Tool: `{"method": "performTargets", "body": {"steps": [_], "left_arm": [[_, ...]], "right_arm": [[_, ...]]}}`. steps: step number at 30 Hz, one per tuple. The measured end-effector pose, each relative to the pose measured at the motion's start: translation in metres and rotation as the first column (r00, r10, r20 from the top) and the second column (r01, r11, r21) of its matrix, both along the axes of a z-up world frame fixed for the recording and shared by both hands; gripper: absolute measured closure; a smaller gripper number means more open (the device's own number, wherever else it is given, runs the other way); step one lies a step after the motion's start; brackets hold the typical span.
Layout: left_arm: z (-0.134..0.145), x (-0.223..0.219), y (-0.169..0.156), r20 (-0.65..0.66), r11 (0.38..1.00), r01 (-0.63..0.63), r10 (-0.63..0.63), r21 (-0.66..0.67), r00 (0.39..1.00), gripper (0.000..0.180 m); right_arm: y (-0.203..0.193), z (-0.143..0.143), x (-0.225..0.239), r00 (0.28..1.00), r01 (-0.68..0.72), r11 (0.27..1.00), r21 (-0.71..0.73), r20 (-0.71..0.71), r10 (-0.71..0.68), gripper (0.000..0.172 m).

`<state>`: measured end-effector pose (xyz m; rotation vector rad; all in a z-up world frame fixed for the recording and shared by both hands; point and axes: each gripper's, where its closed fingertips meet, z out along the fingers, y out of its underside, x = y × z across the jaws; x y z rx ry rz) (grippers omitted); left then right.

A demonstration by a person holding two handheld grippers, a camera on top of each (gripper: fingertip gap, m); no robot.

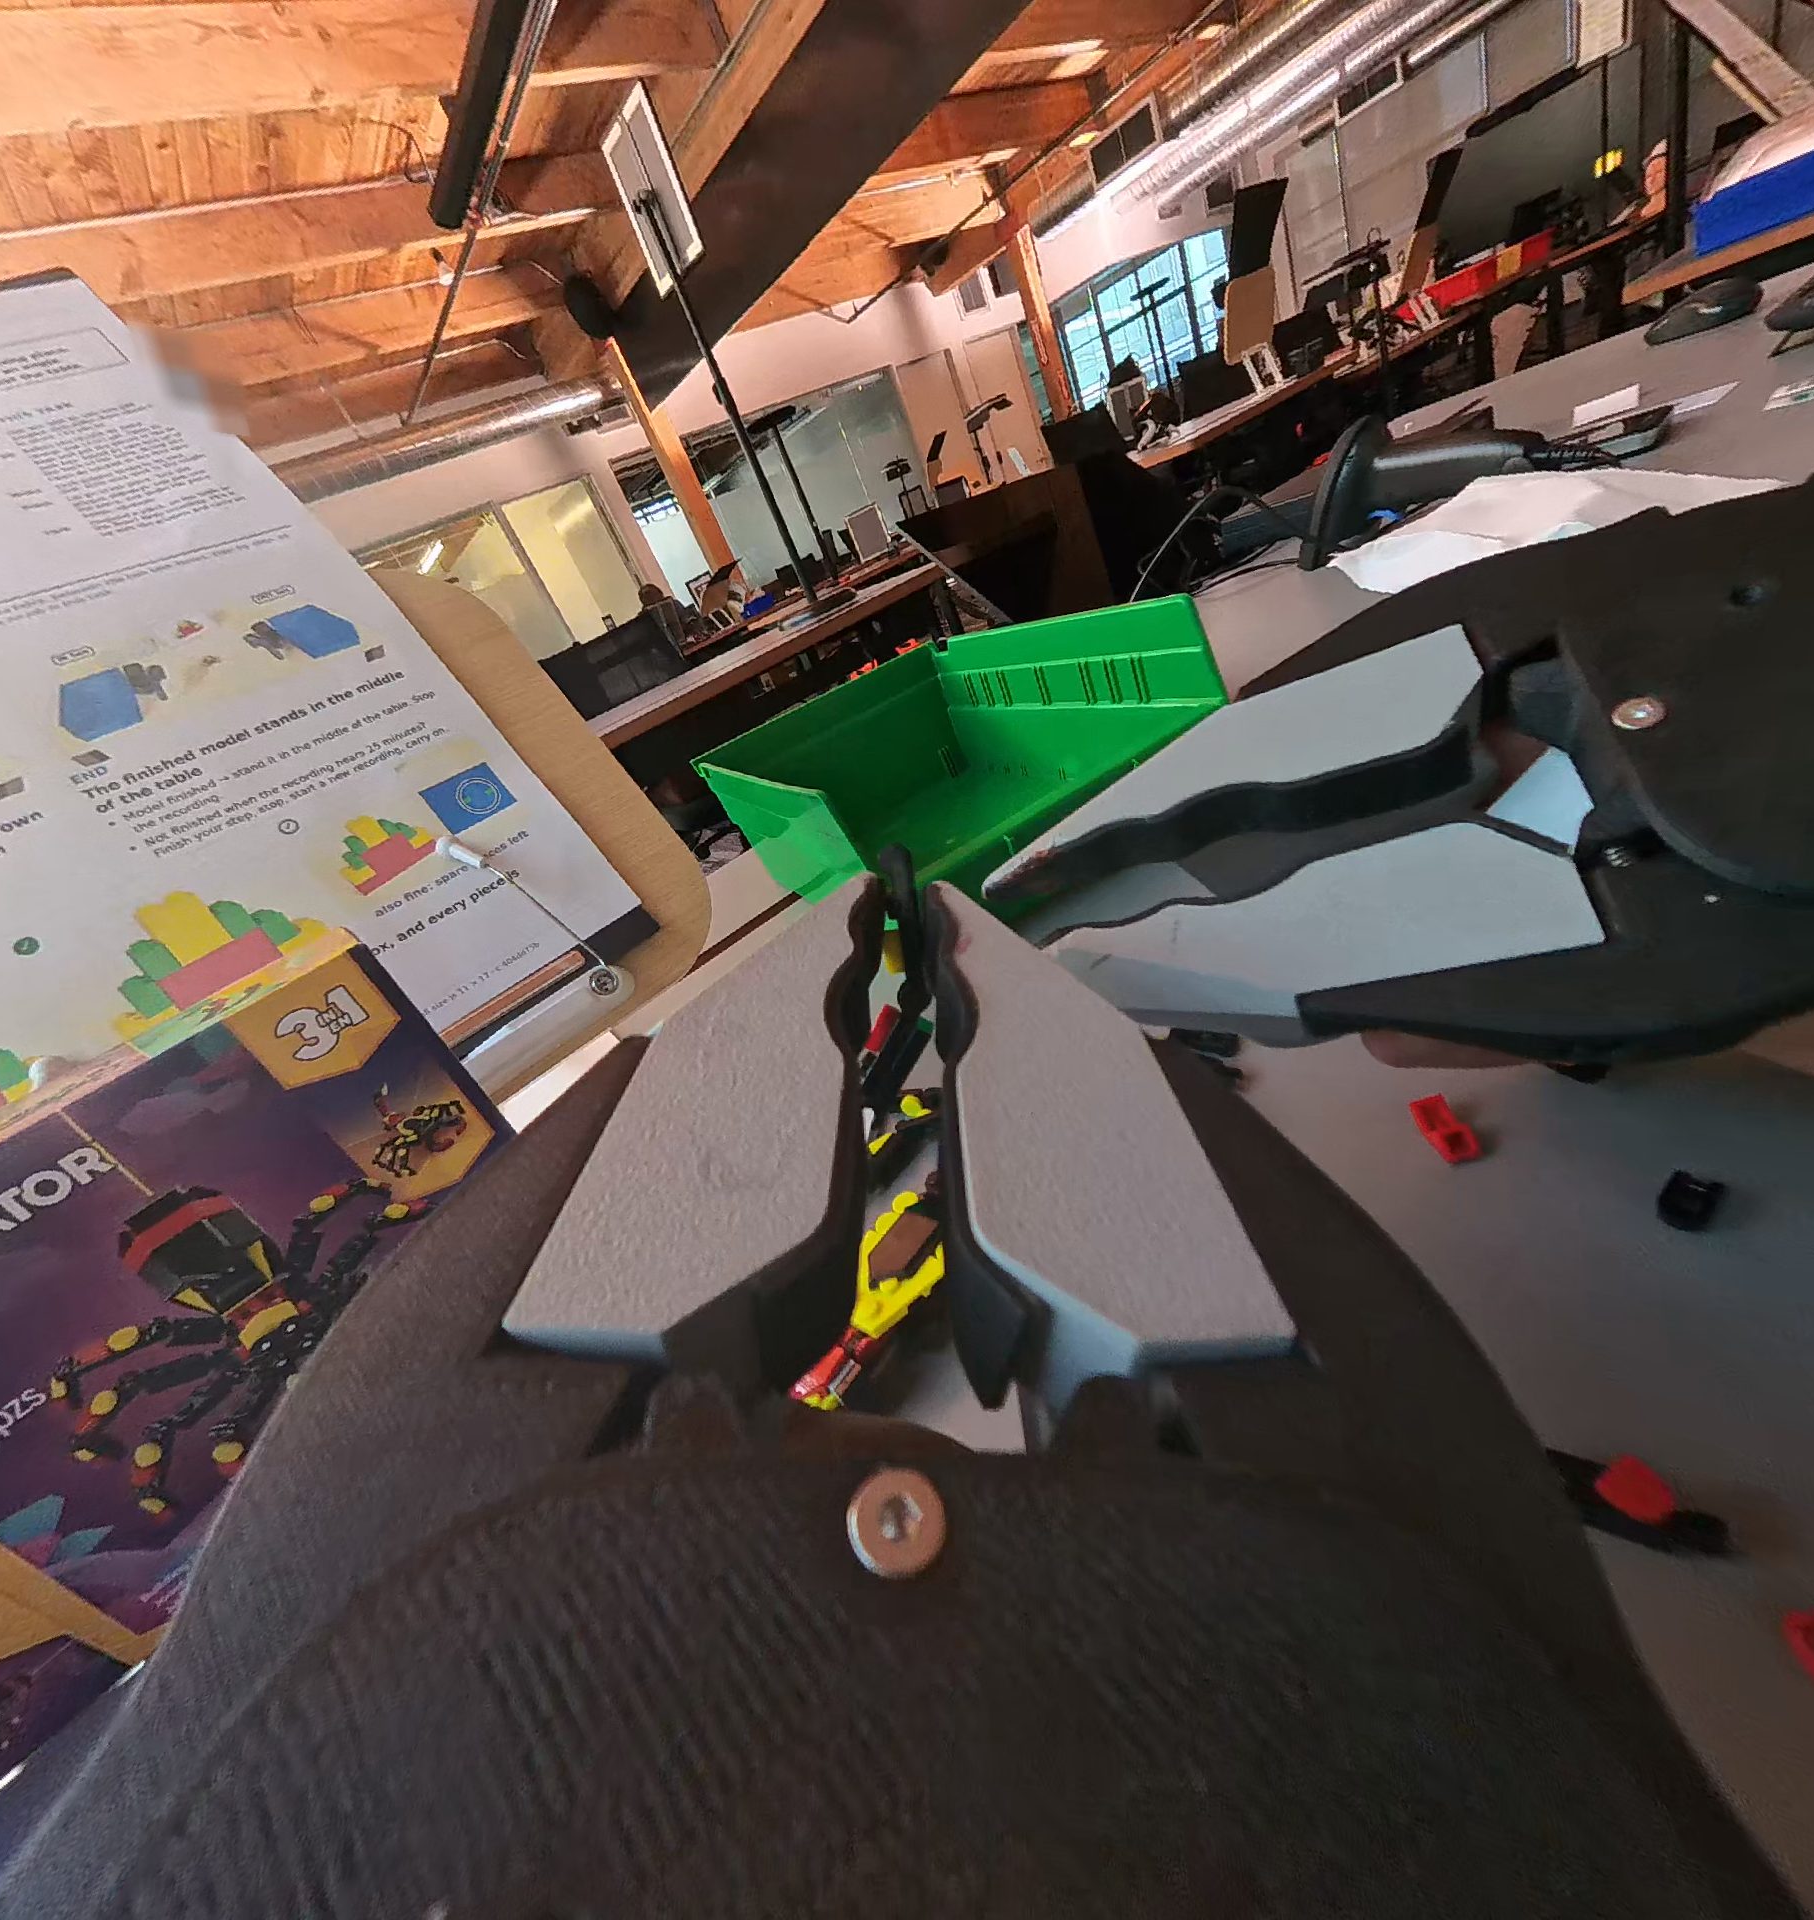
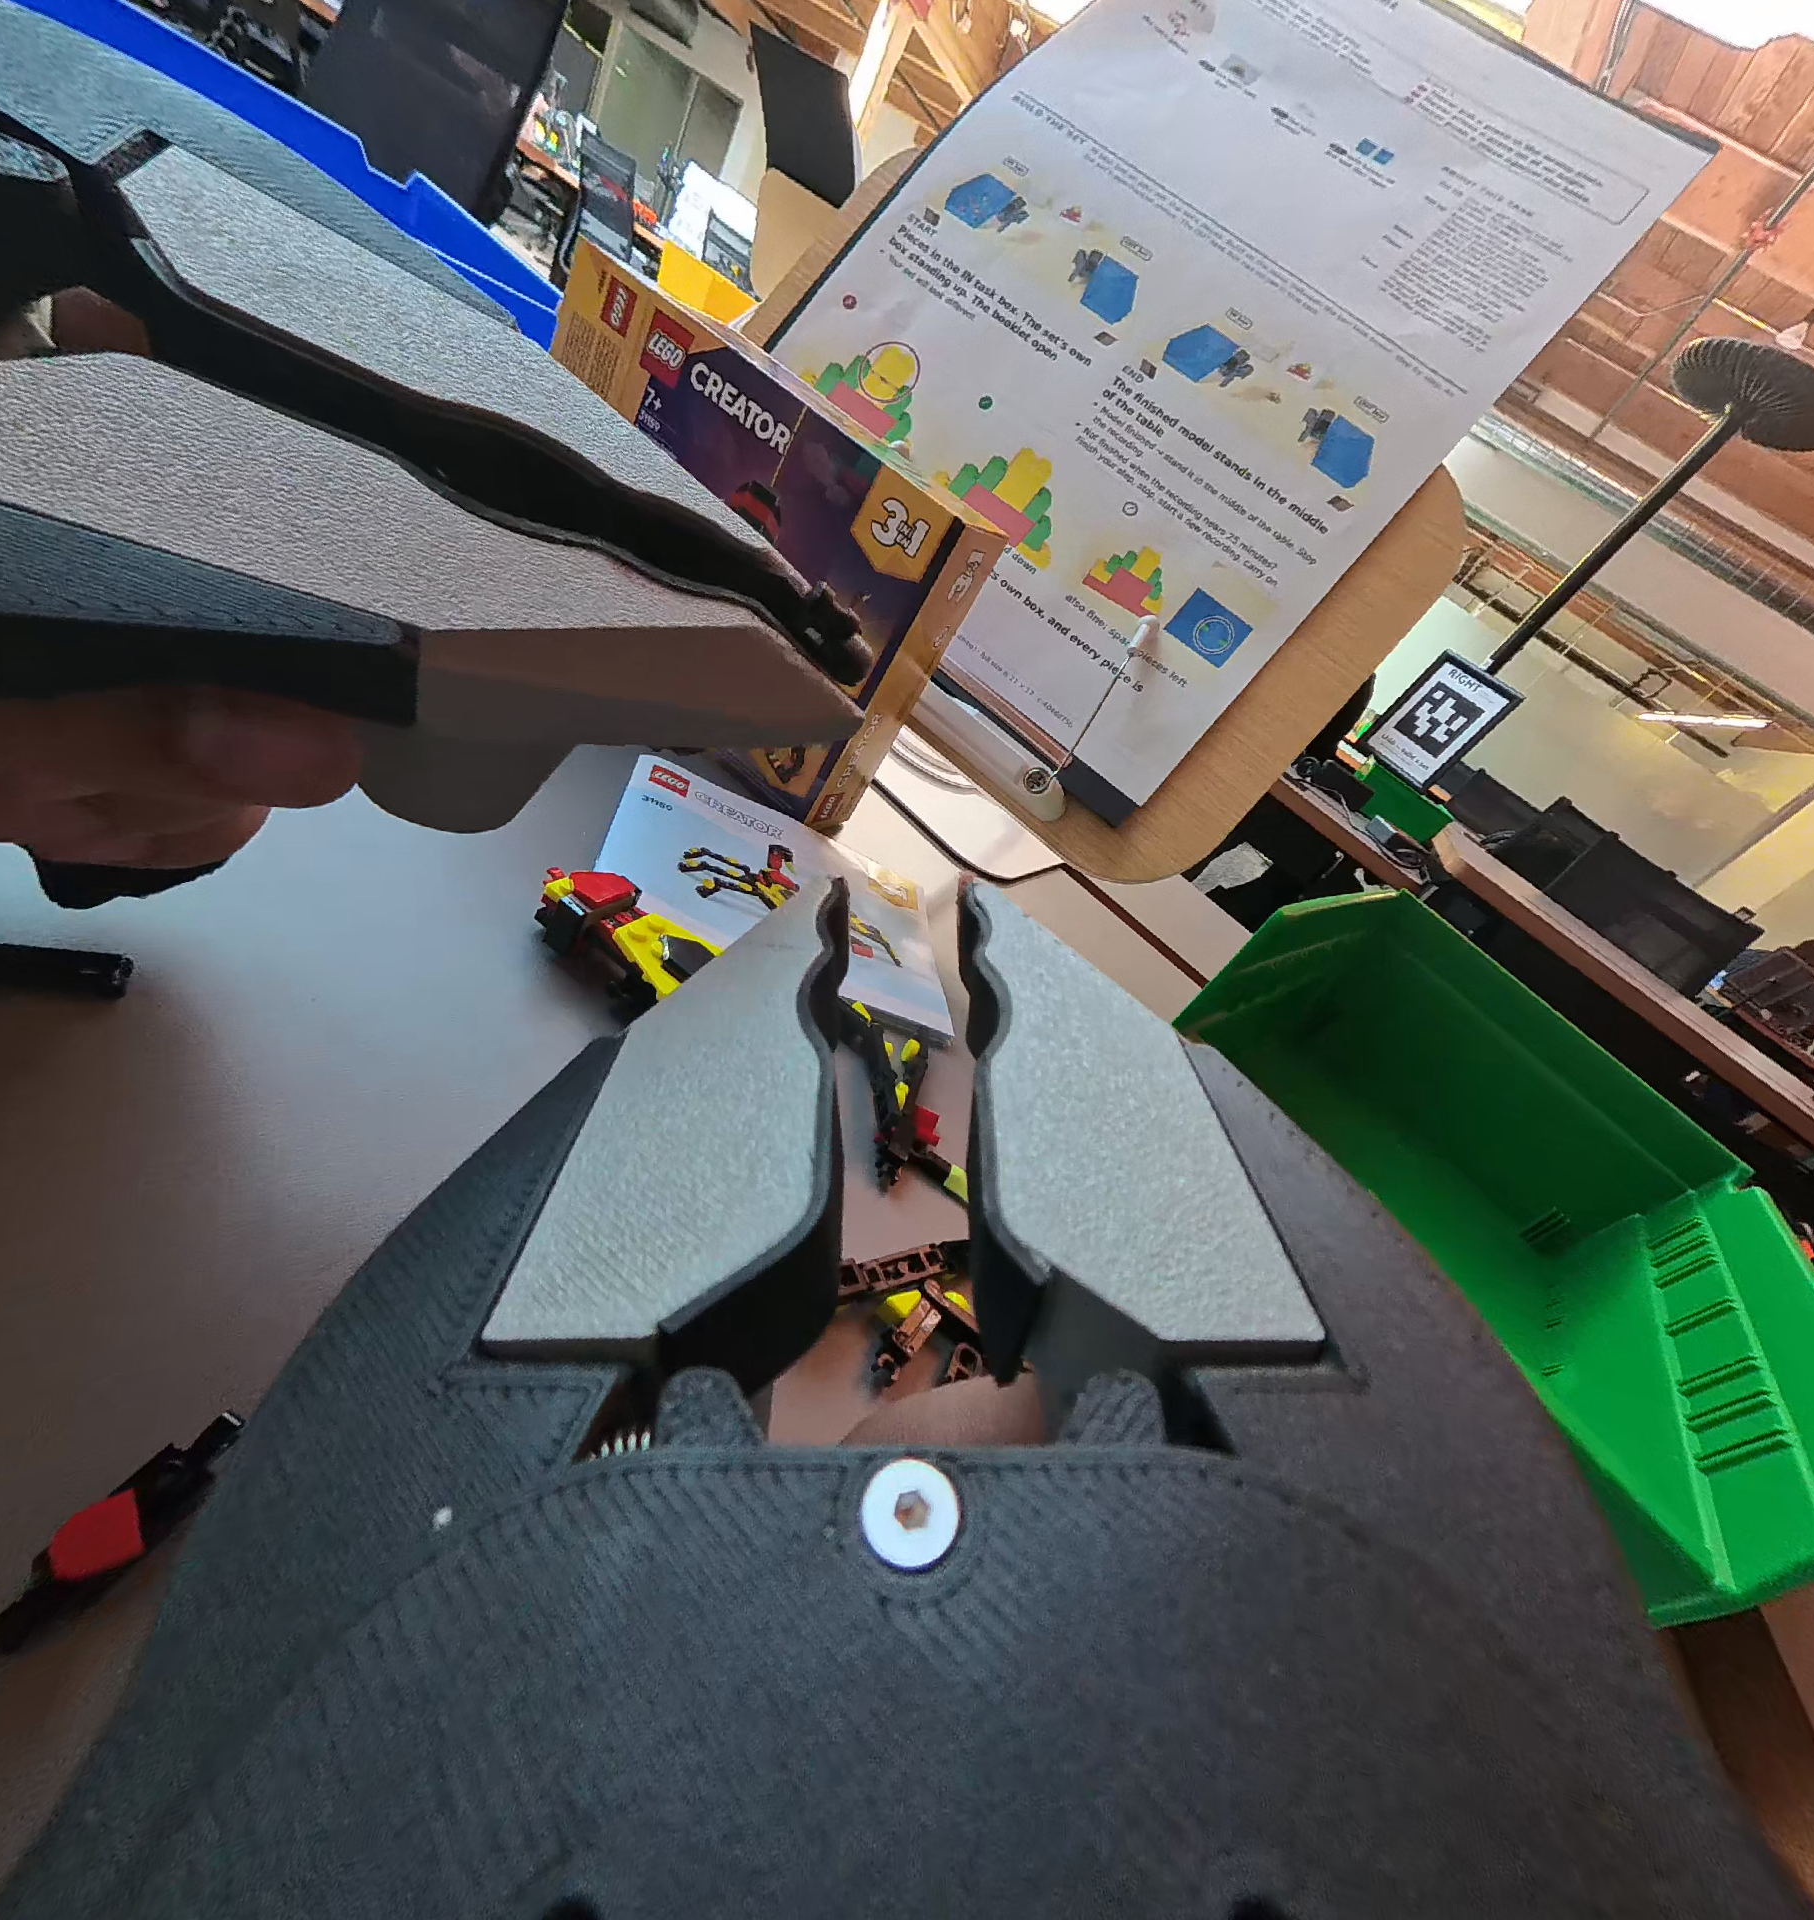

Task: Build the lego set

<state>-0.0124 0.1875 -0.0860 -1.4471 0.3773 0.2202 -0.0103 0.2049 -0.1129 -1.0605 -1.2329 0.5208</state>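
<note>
The left gripper [image 1: 908, 914] has flat grey textured finger plates edged with wavy black rubber pads. Its pads are pinched onto a thin black piece [image 1: 898, 883], slim and rounded at the top, whose end pokes up just above the fingertips. In the right wrist view the same piece shows as a small knobbly black tip [image 2: 830, 623] at the end of the left gripper's fingers.

The right gripper [image 2: 898, 914], of the same ribbed black printed plastic and grey plates, stands narrowly open with clear space between its wavy pads; nothing is gripped. It hangs above a loose heap of small black, yellow and red bricks [image 2: 898, 1101] on the smooth grey table [image 2: 311, 1039]. Nearer its base lie some brown and yellow pieces [image 2: 908, 1309].

Just beyond the right fingertips lies a glossy instruction booklet [image 2: 705, 862], flat on the table. Touching its left edge is a partly built model [image 2: 602, 925] of angular red, yellow and black bricks. Behind the booklet stands a purple and yellow cardboard box [image 2: 861, 540], upright. A printed paper sheet [image 2: 1246, 364] leans on a rounded wooden board [image 2: 1350, 727] beyond it.

To the right sits a green plastic bin [image 2: 1505, 1195], open-fronted, with ribbed slots moulded into its walls. Scattered red pieces [image 1: 1443, 1127] and a black piece [image 1: 1687, 1200] lie apart on the table.
</note>
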Motion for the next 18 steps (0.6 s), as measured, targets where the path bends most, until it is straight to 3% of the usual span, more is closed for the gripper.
{"method": "performTargets", "body": {"steps": [8, 18], "left_arm": [[0.0, 0.0, 0.0, 0.014, 1.0, 0.007, -0.007, -0.004, 1.0, 0.176], [0.002, -0.002, 0.0, 0.143, 0.997, 0.069, -0.065, -0.02, 0.988, 0.176]], "right_arm": [[-0.001, 0.005, 0.002, 0.999, -0.022, 0.999, -0.037, -0.034, 0.021, 0.154], [-0.007, 0.011, 0.003, 0.996, -0.06, 0.997, -0.045, -0.07, 0.057, 0.153]]}}
